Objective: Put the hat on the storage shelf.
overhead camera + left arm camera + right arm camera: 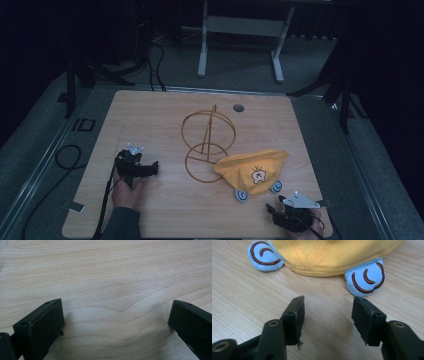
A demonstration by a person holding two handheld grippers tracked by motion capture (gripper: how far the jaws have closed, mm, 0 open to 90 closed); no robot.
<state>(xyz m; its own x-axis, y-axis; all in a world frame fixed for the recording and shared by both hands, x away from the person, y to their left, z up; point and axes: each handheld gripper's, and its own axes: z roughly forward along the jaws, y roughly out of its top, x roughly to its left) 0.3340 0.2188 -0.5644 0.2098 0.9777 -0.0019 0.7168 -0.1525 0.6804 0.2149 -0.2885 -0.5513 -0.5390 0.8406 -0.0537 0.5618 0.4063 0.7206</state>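
At the tabletop (150, 210), a yellow cap (252, 167) lies untouched at about four o'clock from the gold wire stand (207, 145), its crown just beside the stand's lower ring, its two pale blue ear flaps (242, 195) turned toward my side; nothing is hung, nothing lifted, and the whole job, as I judge it, is still ahead: take the cap and bring it to the stand; my right gripper (327, 305) waits at five o'clock from the cap, close to the near edge, its fingers parted with bare wood between them and gripping nothing; my left gripper (116, 312) rests well apart at nine o'clock from the stand, fingers spread wide over plain wood grain, likewise empty

The high view gives the lay of the scene: the stand with its upright hoop and flat base ring at the middle of the tabletop, the cap slumped beside it, my two hands at the near corners, a dark room and a white frame (240, 30) beyond; the right gripper view gives what that one blurs: the brown curled stitching on each blue flap, the seams fanning over the yellow cloth, and the flap (365, 277) at one o'clock lying just beyond my right-hand finger without touching it; the left gripper view adds the open gap between my fingers, which the high view is too small to tell
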